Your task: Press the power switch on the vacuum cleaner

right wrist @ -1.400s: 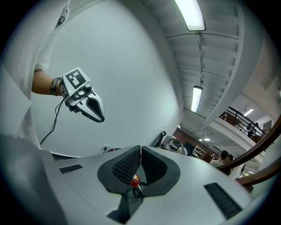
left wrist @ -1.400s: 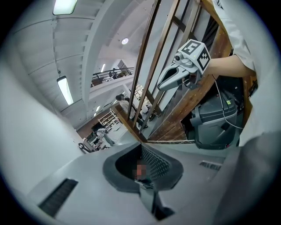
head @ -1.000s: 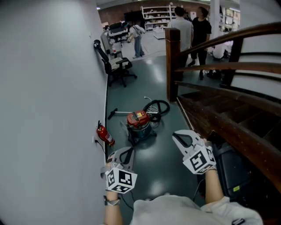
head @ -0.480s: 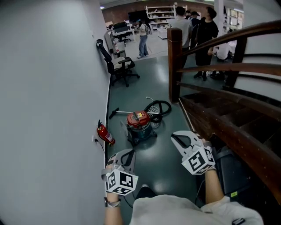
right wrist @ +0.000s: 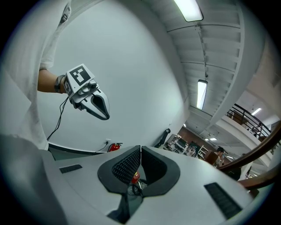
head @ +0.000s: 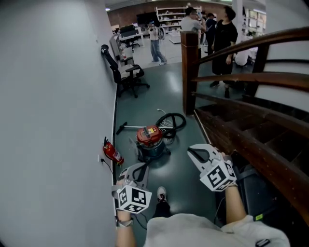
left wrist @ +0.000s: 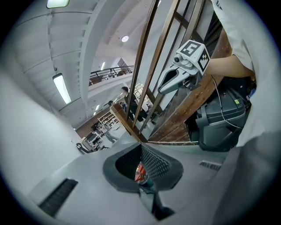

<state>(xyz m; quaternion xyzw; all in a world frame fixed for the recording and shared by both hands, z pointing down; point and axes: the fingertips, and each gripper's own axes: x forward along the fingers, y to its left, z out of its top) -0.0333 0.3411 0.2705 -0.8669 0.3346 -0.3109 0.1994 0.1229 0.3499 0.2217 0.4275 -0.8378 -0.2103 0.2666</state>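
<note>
Caught mid-corridor: I stand on a dark green floor [head: 169, 91] with the vacuum cleaner [head: 149, 141] ahead of me, well apart from both grippers. The head view shows it whole, a red top on a blue-grey drum. Its black hose [head: 172, 120] is coiled just behind it, and its wand [head: 126, 126] lies on the floor behind it toward the white wall [head: 58, 96]. A red fire extinguisher [head: 112, 153] sits at the wall's foot, near the vacuum cleaner on its left. A black office chair [head: 126, 72] stands well beyond the vacuum cleaner, and people [head: 223, 34] gather farther off. To the vacuum cleaner's right rises a dark wooden staircase [head: 241, 125] with its newel post [head: 189, 67].

My left gripper [head: 141, 168] hangs in the air short of the vacuum cleaner on the wall side. My right gripper [head: 193, 151] hangs short of it on the stair side, and my shoe [head: 161, 194] shows between them.

Only the gripper views settle the jaws. In each, the two ribbed pads [left wrist: 153, 162] meet at their tips with nothing held, and a sliver of the vacuum cleaner's red top shows through the gap below the tips. The left gripper view gives the clearer look at a dark grey box [left wrist: 221, 127] at the stair's foot. Both gripper views look up to long ceiling lamps [right wrist: 189, 9], which the head view does not show.
</note>
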